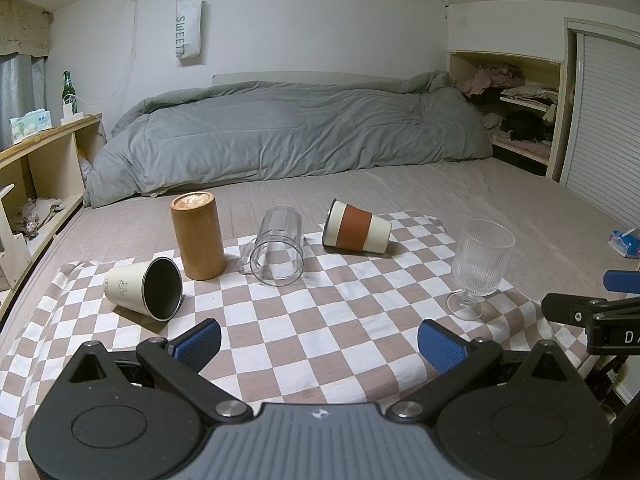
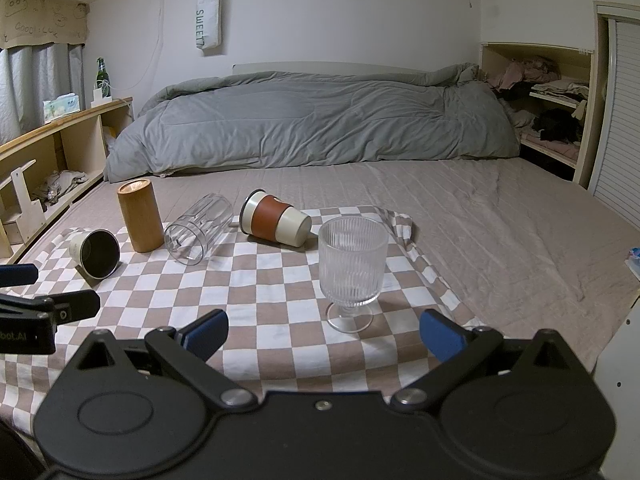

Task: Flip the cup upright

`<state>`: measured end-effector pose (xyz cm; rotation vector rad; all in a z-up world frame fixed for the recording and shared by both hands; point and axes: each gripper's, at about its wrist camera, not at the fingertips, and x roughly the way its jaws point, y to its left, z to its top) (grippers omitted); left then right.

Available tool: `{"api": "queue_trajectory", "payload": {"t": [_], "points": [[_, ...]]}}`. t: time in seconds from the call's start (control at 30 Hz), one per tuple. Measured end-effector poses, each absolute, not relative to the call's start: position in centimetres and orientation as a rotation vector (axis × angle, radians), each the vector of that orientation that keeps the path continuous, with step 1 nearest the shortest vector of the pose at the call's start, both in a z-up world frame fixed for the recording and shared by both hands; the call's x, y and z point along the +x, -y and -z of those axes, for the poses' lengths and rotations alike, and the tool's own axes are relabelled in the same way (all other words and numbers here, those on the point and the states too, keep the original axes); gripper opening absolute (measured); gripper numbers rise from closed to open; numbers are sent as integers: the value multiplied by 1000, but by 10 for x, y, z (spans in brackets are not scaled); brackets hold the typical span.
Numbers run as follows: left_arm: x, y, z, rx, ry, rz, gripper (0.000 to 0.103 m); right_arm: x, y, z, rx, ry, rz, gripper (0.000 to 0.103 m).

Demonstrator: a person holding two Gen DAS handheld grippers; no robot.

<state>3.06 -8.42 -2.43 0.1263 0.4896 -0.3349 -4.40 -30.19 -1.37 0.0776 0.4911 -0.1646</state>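
Left wrist view: left gripper (image 1: pixel 318 340) hovers low over the checkered cloth (image 1: pixel 304 320), jaws spread wide, nothing between the blue pads (image 1: pixel 200 340). Three cups lie tipped and need righting. The cream steel tumbler (image 1: pixel 144 290) at 10 o'clock lies on its side, mouth facing the camera, so a grip across the body looks available. The clear plastic tumbler (image 1: pixel 278 252) at 12 o'clock also lies mouth-forward. The banded coffee cup (image 1: pixel 356 230) at 1 o'clock lies crosswise. The wooden cylinder cup (image 1: pixel 199 236) stands inverted, base up. The ribbed glass goblet (image 1: pixel 480 264) at 2 o'clock is already upright.

Right wrist view: right gripper (image 2: pixel 324 334) is likewise spread apart and empty, with the goblet's foot just ahead at 12 o'clock, not touched. The tipped cups range from 12 round to 10 o'clock. The left gripper's fingers show at 9 o'clock.

Surface: soft mattress under cloth; upright cups may rock, judging by wrinkles. Room: grey duvet (image 2: pixel 320 120) at far side, wooden shelf (image 2: pixel 60 132) at left with a green bottle (image 2: pixel 102 74), canvas tote (image 2: pixel 209 16) on the wall.
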Motion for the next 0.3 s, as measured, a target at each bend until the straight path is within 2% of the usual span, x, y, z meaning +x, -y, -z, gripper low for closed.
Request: {"api": "queue_trajectory", "payload": {"t": [0.3], "points": [[31, 84, 25, 126, -490, 333, 103, -44, 302, 14, 78, -491, 165, 103]]}}
